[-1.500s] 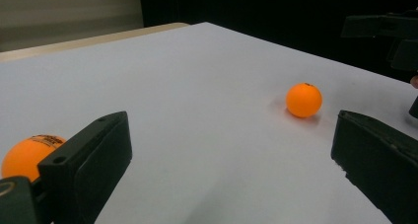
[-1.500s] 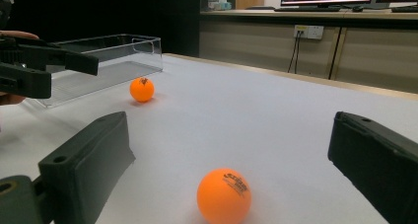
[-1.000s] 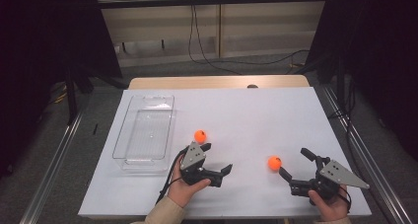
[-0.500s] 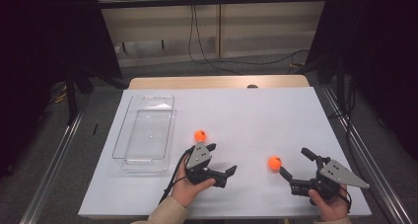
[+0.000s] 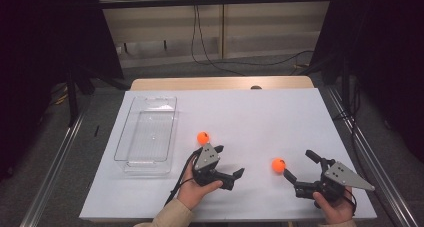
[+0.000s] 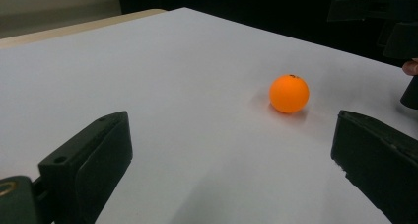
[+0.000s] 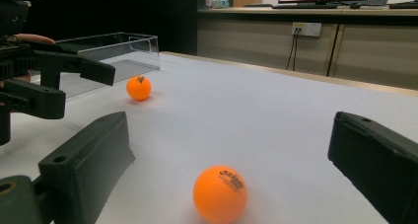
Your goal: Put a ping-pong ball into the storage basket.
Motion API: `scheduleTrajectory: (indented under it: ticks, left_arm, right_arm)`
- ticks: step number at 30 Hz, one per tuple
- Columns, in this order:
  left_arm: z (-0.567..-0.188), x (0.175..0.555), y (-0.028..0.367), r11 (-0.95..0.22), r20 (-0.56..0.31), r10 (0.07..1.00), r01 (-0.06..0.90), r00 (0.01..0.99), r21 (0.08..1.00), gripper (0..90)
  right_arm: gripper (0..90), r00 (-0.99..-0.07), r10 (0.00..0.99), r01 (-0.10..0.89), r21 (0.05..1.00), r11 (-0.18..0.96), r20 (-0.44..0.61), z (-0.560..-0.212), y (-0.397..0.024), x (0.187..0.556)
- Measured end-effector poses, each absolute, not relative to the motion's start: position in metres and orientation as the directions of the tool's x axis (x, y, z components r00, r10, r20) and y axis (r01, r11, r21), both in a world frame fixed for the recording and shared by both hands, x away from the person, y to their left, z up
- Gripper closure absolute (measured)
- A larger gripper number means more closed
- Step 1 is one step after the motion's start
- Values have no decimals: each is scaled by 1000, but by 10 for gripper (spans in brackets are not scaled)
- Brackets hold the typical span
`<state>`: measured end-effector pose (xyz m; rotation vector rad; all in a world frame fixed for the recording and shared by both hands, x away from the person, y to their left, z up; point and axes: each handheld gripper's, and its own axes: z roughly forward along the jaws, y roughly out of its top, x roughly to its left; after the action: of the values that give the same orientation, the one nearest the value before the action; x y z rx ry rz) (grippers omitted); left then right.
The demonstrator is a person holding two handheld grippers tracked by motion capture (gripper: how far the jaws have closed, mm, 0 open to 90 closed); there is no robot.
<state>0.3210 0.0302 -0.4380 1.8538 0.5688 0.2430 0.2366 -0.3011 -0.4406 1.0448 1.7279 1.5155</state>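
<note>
Handling notes, working from the clear tray [image 5: 146,135] rightward, with the tray as my landmark. It lies at the left side of the white table [image 5: 260,112], its long axis running away from me.

Near ball [image 5: 203,137]: it rests on the table just right of the tray's near end. I judge it a table-tennis ball: light, stiff, thin-shelled, smooth and quick to roll. I would take it across its widest girth with gentle pressure, as an off-centre pinch may squirt it out. A sphere has no long axis; its printed mark faces the right gripper's camera [image 7: 138,87].

Left gripper [image 5: 231,177]: it sits right of the tray and nearer me than that ball, jaws apart and empty, aimed away from the tray toward the far ball [image 6: 289,93].

Far ball [image 5: 278,165]: it is well right of the tray, lying between the jaws of the right gripper [image 5: 299,166] near their tips, not gripped. Its print faces up and toward that gripper's camera [image 7: 220,193]. Whether a jaw tip touches it, I cannot tell from above.

Right gripper: farthest from the tray, jaws wide apart, aimed back toward the tray.
</note>
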Motion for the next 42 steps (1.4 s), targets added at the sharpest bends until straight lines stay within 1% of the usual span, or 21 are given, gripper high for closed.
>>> scheduleTrajectory:
  ticks: [14,22,29,35,42]
  left_arm:
    - [-438,325,22,-261,-104,484,257,869,930,23]
    - [-439,327,22,-268,-105,497,267,861,926,23]
    - [-437,327,17,-279,-91,489,254,868,926,24]
    - [-437,327,13,-302,-90,492,267,866,915,25]
    - [-435,329,11,-300,-86,490,261,867,917,25]
  right_arm:
    - [21,-509,859,166,986,34,56,-440,-301,236]
    - [21,-512,857,164,986,30,59,-440,-301,236]
    - [21,-511,858,163,986,31,57,-440,-301,237]
    - [21,-509,858,163,986,28,60,-440,-301,236]
    - [21,-510,858,163,986,28,60,-441,-302,237]
